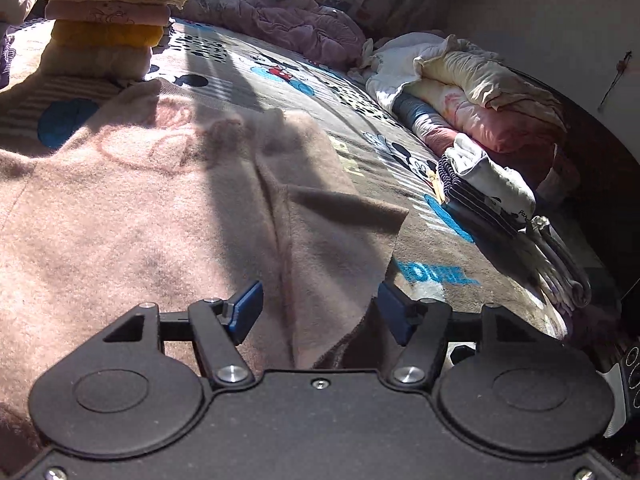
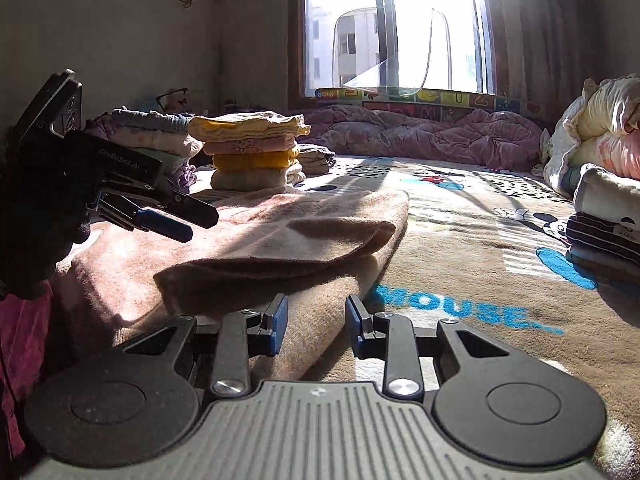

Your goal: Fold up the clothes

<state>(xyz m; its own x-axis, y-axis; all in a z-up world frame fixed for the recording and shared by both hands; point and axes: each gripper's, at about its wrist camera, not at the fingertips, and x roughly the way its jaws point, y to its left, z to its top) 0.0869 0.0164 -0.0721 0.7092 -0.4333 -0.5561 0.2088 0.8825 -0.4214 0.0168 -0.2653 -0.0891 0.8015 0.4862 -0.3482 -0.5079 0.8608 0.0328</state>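
The pink sweater lies half-folded on the bed, in front of the folded stack. Over the sweater, the left tool gapes wide and holds nothing. At the sweater's near edge, the right tool stands narrower, its pads gripping nothing.

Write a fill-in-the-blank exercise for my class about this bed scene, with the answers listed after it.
1. The pink garment lies on a blanket printed with the blue word ____.
2. The top item of the folded stack behind the garment is ____ in colour.
3. The right tool has its jaws ____, with nothing gripped.
4. Daylight enters through a ____ beyond the bed.

Answers: MOUSE; yellow; open; window
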